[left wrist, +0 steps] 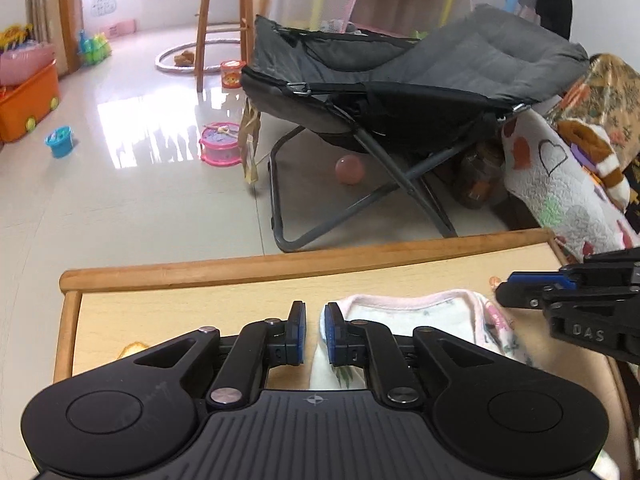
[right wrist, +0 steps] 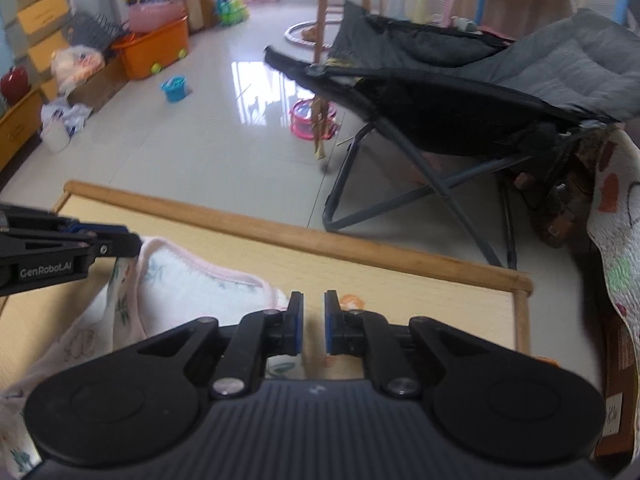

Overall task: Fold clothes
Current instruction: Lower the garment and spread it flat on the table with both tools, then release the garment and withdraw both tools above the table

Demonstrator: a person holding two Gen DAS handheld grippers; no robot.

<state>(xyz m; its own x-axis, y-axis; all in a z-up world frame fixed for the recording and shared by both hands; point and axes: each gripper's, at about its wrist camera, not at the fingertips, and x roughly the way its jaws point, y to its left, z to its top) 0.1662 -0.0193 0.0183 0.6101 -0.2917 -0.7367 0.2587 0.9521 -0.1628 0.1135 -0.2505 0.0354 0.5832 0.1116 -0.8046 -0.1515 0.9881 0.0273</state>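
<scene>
Left claw and right claw, each slightly spread and pinching nothing, flank a pink-trimmed baby garment on the wooden bench.

Beyond the far rim of the desk, ahead of the gripper, a grey folding lounge chair stands on the glossy tiled floor, a pink ball beneath it. Further off to the left lie a pink toy drum, a blue toy bucket and an orange storage bin. A patterned quilt hangs to the right.
</scene>
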